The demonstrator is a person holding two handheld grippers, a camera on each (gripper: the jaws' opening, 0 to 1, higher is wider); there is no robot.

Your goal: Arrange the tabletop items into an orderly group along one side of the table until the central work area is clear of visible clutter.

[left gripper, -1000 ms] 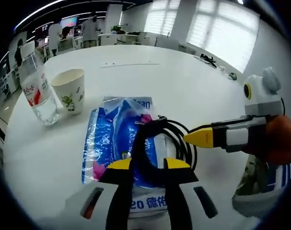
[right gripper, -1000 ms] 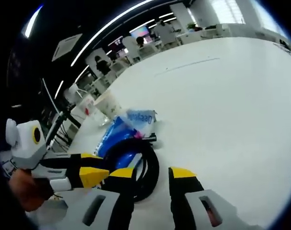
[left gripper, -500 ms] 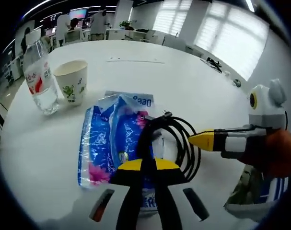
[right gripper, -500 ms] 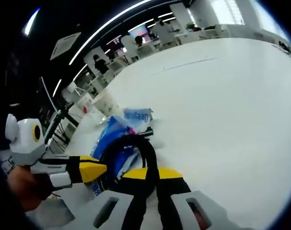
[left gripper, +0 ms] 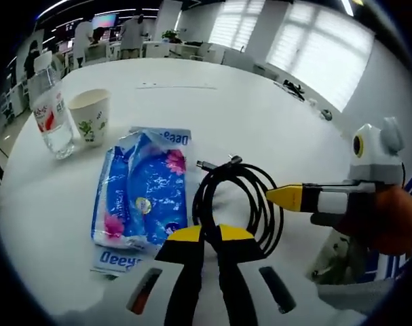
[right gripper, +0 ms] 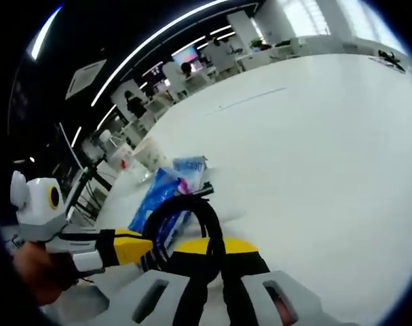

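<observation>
Both fingers (left gripper: 204, 234) on black cable (left gripper: 236, 197)

We see L gripper (left gripper: 209, 234) w/ jaws pinched together low in left gripper view, R gripper (right gripper: 216, 246) likewise clamped, each held in a hand (left gripper: 389, 221).

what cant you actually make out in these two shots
- Left gripper view: where the left hand-held gripper pinches the black cable, hidden by its yellow tips.
- Left gripper view: the water bottle cap, cut by the edge.
- Right gripper view: the paper cup and the blue tissue pack, too small for print; the cable covers the pack's near end.
</observation>
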